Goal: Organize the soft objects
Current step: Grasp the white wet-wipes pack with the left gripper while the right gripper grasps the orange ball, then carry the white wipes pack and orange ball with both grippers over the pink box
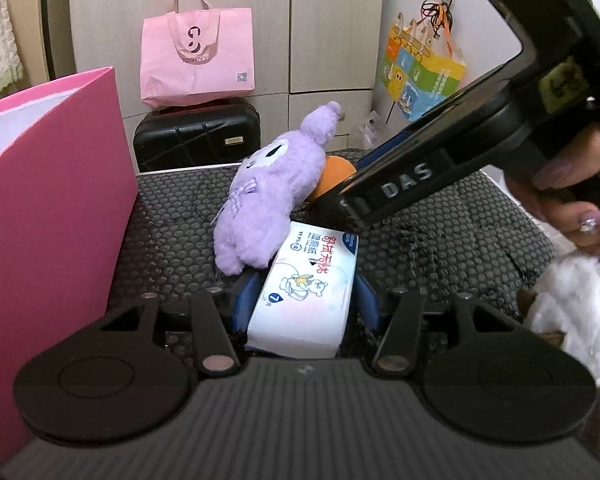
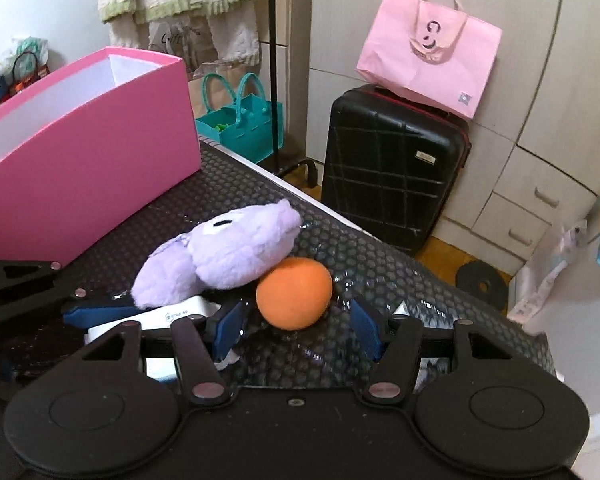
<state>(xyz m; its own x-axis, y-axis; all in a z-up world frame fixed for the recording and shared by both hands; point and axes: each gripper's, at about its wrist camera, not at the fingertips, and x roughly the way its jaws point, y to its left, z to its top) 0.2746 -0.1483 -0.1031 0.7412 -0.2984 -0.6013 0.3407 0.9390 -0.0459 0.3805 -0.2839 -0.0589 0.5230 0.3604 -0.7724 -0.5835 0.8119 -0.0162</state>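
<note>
1. Gripping the white tissue pack, your left gripper has its blue fingers pressed against both long sides of the pack, low over the dark dotted mat.
2. Your right gripper stands open, its blue fingers spread wide, with the orange ball just beyond and between the tips; neither finger touches the ball.
3. You can see the purple plush toy lying on the mat, its lower end resting on the far end of the tissue pack and its head leaning on the ball.
4. Your pink box sits open on the left side of the mat, apart from the toy.
5. At the near right edge of the left view, a white fluffy item lies beside your right hand.
6. Far behind the mat stands a black suitcase with a pink tote bag on top.
</note>
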